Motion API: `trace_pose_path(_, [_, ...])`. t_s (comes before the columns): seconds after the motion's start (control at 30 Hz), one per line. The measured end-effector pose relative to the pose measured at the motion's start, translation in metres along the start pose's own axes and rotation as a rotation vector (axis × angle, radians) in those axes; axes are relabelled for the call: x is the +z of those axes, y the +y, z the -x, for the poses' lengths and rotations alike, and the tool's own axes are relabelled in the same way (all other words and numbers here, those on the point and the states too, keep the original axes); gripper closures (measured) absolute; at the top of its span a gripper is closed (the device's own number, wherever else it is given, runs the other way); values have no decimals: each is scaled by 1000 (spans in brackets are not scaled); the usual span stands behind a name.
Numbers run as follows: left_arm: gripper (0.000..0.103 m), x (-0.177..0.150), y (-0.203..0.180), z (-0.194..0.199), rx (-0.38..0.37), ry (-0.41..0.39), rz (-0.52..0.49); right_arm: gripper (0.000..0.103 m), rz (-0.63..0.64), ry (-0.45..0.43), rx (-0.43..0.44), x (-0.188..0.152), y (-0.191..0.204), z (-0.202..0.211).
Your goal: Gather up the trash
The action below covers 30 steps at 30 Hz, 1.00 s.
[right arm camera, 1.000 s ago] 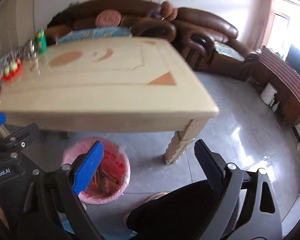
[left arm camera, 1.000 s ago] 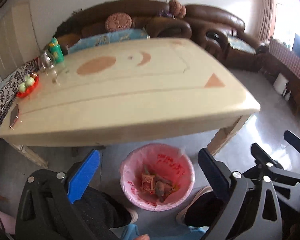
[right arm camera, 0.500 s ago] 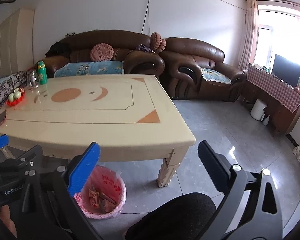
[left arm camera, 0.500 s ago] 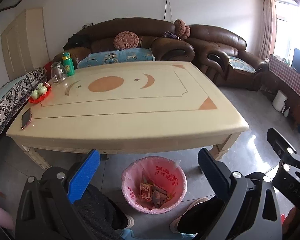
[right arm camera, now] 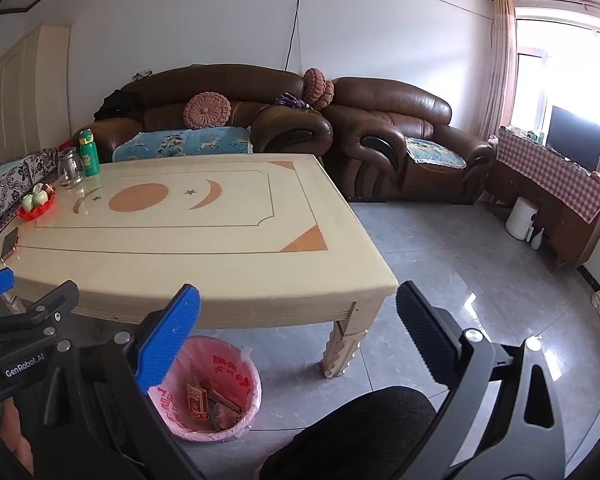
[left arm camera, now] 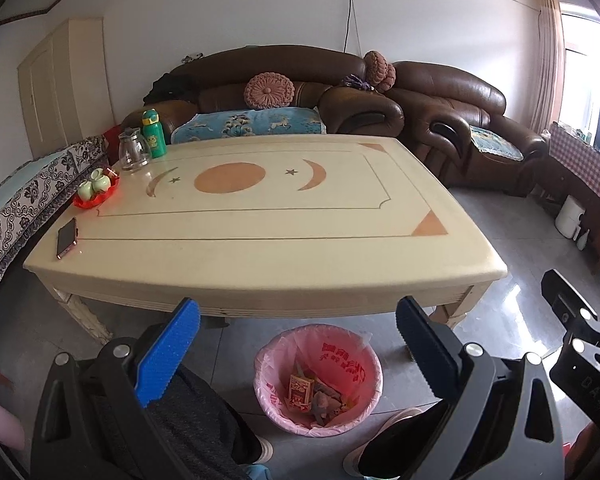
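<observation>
A bin lined with a pink bag (left arm camera: 319, 380) (right arm camera: 210, 388) stands on the floor under the table's near edge. Inside it lie a red packet (left arm camera: 300, 389) (right arm camera: 198, 400) and other crumpled wrappers. My left gripper (left arm camera: 298, 332) hangs above and just in front of the bin, open, with nothing between its blue pads. My right gripper (right arm camera: 298, 320) is open too and empty, to the right of the bin. The cream table (left arm camera: 260, 240) (right arm camera: 204, 264) carries no loose wrappers that I can see.
On the table's left end sit a phone (left arm camera: 66, 237), a red dish of small green cups (left arm camera: 96, 190), a glass jug (left arm camera: 133, 155) and a green bottle (left arm camera: 154, 133). Brown sofas (left arm camera: 340, 92) stand behind. The person's knees are below the grippers. Grey tiled floor (right arm camera: 460, 280) spreads right.
Both grippers have risen and tilted up, so the whole room shows and the bin sits lower in view. The last half second shows almost no motion.
</observation>
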<state>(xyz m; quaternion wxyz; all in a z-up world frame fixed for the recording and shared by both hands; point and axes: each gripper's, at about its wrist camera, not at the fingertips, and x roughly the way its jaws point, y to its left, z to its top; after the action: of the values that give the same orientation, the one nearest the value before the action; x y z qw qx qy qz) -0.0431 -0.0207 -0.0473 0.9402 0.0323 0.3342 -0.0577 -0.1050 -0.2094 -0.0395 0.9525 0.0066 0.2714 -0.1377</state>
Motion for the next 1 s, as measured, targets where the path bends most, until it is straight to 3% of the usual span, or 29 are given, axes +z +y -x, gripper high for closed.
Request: trace_pose_path(1.0, [7, 1, 4, 1, 13, -16, 10, 7, 12, 2, 11, 3, 7, 1])
